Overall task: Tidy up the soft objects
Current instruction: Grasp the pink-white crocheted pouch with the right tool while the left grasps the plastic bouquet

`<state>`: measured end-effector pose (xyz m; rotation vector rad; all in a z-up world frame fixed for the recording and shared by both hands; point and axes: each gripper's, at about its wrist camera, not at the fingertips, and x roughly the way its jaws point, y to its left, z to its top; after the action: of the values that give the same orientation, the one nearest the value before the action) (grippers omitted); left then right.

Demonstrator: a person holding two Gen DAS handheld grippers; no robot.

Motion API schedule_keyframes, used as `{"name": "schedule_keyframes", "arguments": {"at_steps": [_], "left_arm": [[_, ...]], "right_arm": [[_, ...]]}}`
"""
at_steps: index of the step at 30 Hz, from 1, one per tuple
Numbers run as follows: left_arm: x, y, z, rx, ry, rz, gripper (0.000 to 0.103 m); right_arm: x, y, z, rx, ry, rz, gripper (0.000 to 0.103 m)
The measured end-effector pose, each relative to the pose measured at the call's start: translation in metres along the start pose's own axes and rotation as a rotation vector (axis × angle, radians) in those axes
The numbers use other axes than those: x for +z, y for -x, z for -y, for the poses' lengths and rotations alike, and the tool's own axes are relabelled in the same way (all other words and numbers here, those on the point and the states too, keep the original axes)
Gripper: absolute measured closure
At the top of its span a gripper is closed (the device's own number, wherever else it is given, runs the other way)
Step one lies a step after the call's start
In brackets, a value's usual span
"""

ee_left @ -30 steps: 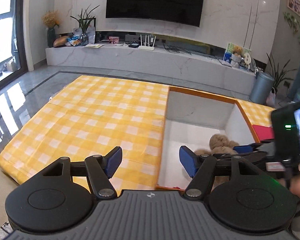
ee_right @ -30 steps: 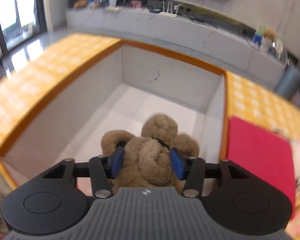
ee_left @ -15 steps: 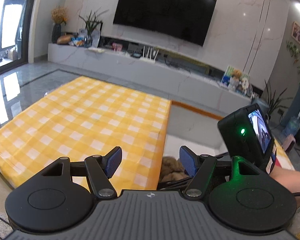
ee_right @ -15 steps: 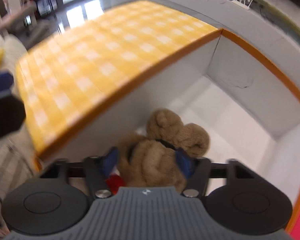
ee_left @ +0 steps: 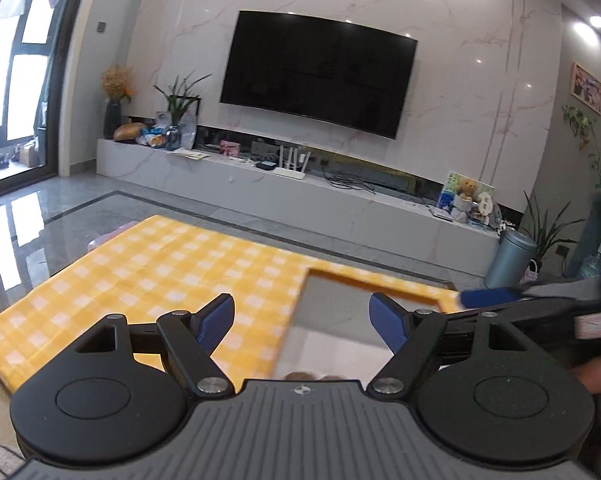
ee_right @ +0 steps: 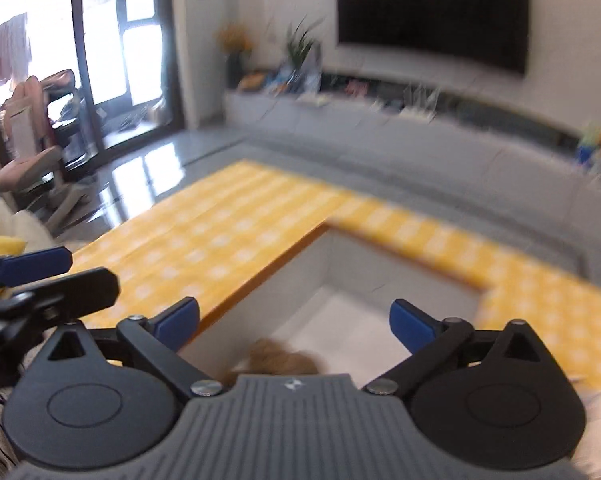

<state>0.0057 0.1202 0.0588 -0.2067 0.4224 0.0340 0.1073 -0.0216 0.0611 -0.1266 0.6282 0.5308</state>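
A brown teddy bear (ee_right: 278,360) lies at the near end of the white storage well (ee_right: 364,276) sunk into the yellow-checked table. Only its top shows above my right gripper's body, and a sliver of the bear (ee_left: 300,376) shows in the left wrist view. My right gripper (ee_right: 294,320) hangs above the well, jaws still opening, nothing between them. My left gripper (ee_left: 302,320) hovers over the well's left rim (ee_left: 296,312), jaws also opening and empty. The right gripper's blue fingertip (ee_left: 488,296) pokes in from the right; the left gripper's fingertip (ee_right: 36,264) shows at far left.
The yellow-checked cloth (ee_left: 160,276) covers the table to the left of and behind the well. A long grey TV bench (ee_left: 300,192) with a wall television (ee_left: 316,76) lies beyond, a grey bin (ee_left: 510,258) at the right. Chairs (ee_right: 32,160) stand by the window.
My right gripper let go of the bear, opened wide and rose away from the well. The bear stays in the well. My left gripper lifted and tilted up, widening a little.
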Motion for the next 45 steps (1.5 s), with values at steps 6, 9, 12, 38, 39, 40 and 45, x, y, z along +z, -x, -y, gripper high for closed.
{"name": "schedule_keyframes", "arguments": {"at_steps": [6,9,12,38,39,40,45], "left_arm": [[0.019,-0.007,0.078,-0.101,-0.064,-0.009,0.012],[0.02,-0.019,0.131,-0.173,-0.126,-0.034,0.01],[0.016,-0.038,0.184,-0.286,-0.176,-0.112,0.01],[-0.163,-0.198,0.365,-0.325,-1.15,-0.765,0.014],[-0.162,-0.201,0.364,-0.339,-1.135,-0.789,0.014],[-0.162,-0.205,0.363,-0.356,-1.123,-0.813,0.014],[-0.167,-0.218,0.361,-0.346,-1.105,-0.846,0.016]], "right_arm": [[-0.008,0.087,0.066,-0.283,0.049,0.127,0.003],[-0.028,0.124,0.119,-0.461,-0.024,0.154,0.003],[-0.061,0.154,0.185,-0.606,-0.182,0.167,0.003],[-0.237,0.101,0.349,-0.636,-0.823,-0.261,0.003],[-0.239,0.098,0.35,-0.619,-0.834,-0.279,0.003],[-0.241,0.095,0.351,-0.592,-0.842,-0.298,0.003],[-0.241,0.074,0.339,-0.601,-0.74,-0.431,0.003]]}}
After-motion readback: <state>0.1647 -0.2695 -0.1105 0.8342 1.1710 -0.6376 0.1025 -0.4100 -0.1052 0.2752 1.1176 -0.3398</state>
